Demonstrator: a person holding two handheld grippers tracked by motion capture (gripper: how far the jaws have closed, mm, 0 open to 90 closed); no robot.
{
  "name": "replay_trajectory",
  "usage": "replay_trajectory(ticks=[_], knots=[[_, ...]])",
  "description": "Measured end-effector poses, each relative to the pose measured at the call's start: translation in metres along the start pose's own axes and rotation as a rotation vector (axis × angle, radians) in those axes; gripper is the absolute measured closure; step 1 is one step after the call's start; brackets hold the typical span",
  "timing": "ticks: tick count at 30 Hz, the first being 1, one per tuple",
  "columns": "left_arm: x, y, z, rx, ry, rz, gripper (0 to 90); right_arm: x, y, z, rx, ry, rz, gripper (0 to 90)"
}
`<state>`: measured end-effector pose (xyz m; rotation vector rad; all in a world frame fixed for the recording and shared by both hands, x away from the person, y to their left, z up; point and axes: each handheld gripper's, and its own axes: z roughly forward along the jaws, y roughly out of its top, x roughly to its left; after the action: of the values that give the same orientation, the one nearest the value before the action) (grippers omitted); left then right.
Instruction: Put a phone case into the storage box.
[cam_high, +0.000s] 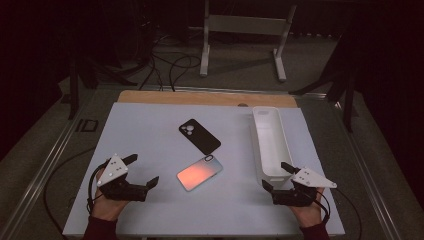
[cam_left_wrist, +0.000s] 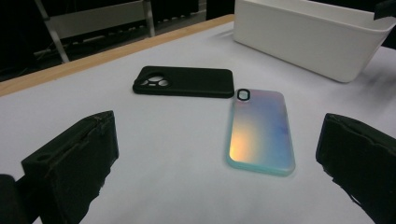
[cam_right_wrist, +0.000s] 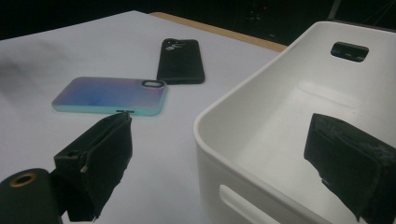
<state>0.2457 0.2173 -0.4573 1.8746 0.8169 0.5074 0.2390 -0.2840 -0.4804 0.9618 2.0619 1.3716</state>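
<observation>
A black phone case (cam_high: 199, 136) lies camera-cutout up at the middle of the pale table (cam_high: 145, 125). Just in front of it lies an iridescent phone case (cam_high: 199, 172), nearly touching its corner. My left gripper (cam_high: 143, 170) stands open at the front left, jaws wide and empty, pointing at both cases; in the left gripper view the iridescent case (cam_left_wrist: 260, 130) lies ahead of the black case (cam_left_wrist: 184, 82). My right gripper (cam_high: 276, 176) is open at the near end of a long white bin (cam_high: 270, 142). In the right gripper view its jaws straddle the bin's rim (cam_right_wrist: 219, 105).
The empty white bin runs front to back along the table's right side. A wooden strip (cam_high: 200, 97) borders the far edge. Beyond it, on the floor, stand a metal frame (cam_high: 245, 30) and loose cables (cam_high: 170, 65).
</observation>
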Motion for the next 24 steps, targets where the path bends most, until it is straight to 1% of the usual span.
replay_trajectory(ticks=[3,5,10,15,17,18,23,24], knots=[[-0.002,0.007,0.005,0.017,-0.01,0.017,0.0,0.0,0.001,0.0,-0.003,-0.004,-0.005,7.6],[-0.003,0.011,0.009,0.031,-0.013,0.031,0.0,0.0,0.001,-0.001,-0.006,-0.004,0.003,7.6],[-0.003,0.018,0.019,0.062,-0.024,0.032,0.0,-0.001,0.0,-0.001,-0.004,-0.008,0.005,7.6],[-0.004,0.023,0.031,0.105,-0.037,0.037,0.0,-0.001,0.001,-0.002,-0.003,-0.013,0.003,7.6],[-0.005,0.024,0.034,0.112,-0.04,0.042,0.0,-0.001,0.001,-0.002,-0.002,-0.013,0.002,7.6],[-0.005,0.025,0.039,0.13,-0.044,0.05,0.0,-0.001,0.001,-0.001,-0.001,-0.013,0.002,7.6],[-0.008,0.029,0.051,0.179,-0.052,0.069,0.0,-0.001,0.001,-0.001,0.004,-0.011,0.001,7.6],[-0.008,0.029,0.051,0.179,-0.052,0.069,0.0,-0.001,0.001,-0.001,0.004,-0.011,0.001,7.6]])
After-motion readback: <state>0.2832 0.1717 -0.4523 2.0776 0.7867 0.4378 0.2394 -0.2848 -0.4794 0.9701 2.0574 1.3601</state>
